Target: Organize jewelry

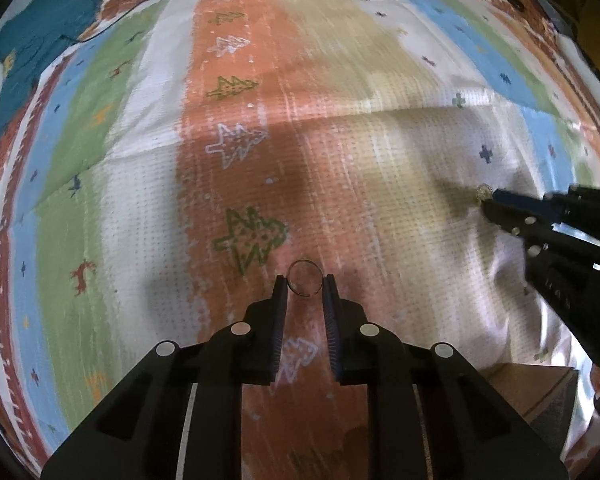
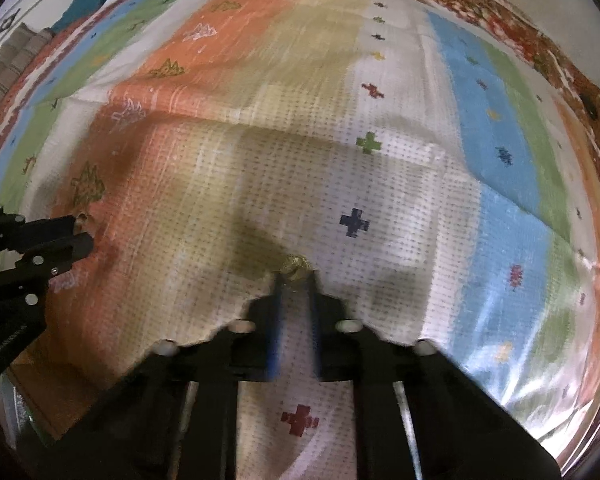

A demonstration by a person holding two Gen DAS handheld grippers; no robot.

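Left wrist, ring (image 1: 305,277) pinched between hand-held gripper (image 1: 304,285) tips

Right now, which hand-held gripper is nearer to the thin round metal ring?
Left. The left hand-held gripper has the thin round metal ring between its fingertips; the right hand-held gripper is apart, off to the right.

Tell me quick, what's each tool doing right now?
Left tool: closed on a thin ring.
Right tool: closed on a small gold piece.
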